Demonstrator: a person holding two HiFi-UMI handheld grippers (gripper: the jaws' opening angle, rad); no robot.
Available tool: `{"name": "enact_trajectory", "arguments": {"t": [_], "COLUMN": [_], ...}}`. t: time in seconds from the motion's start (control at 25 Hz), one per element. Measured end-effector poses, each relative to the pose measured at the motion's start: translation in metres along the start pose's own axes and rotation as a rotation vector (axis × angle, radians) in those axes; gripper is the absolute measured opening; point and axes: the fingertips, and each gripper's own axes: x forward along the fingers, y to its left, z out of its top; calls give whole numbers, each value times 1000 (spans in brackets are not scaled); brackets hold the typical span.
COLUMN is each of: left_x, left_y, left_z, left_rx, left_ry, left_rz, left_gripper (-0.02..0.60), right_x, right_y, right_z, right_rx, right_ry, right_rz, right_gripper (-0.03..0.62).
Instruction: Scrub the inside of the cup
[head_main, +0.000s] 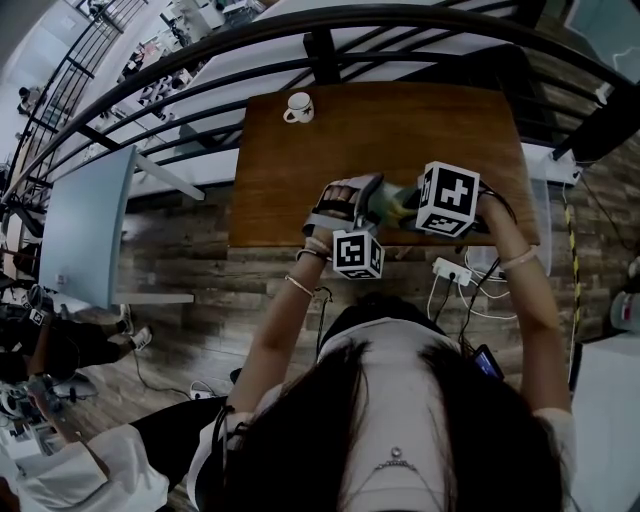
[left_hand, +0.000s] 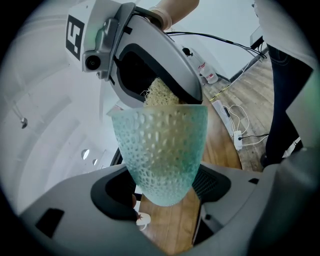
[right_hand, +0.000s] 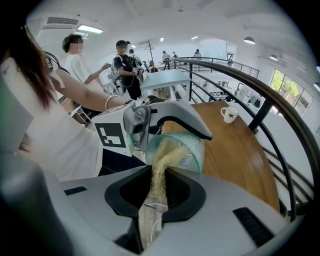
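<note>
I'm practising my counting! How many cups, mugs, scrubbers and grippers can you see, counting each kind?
teal dimpled cup: 1
white mug: 1
loofah scrubber: 1
grippers: 2, the left gripper and the right gripper
Total: 5

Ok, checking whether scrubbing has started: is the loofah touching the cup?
Touching. The right gripper view shows the loofah reaching into the cup, lying against its rim.
</note>
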Motion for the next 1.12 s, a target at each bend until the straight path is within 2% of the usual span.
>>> {"name": "enact_trajectory", "arguments": {"t": [0.2, 0.6, 1.12], "left_x": [0, 2, 11], "left_y": [0, 5, 11], "left_z": [-2, -15, -18], "left_rx": [-20, -167, -328], "left_ry": [15, 56, 91], "left_rz": [2, 20, 32], "left_gripper": [342, 342, 342], "right_x": [-2, -13, -30], "right_y": [-5, -9, -15], "right_z": [0, 10, 6], "right_rx": [34, 121, 152], "right_ry": [-33, -201, -314], "right_rz": [-22, -39, -81], "right_gripper": [81, 81, 81]}}
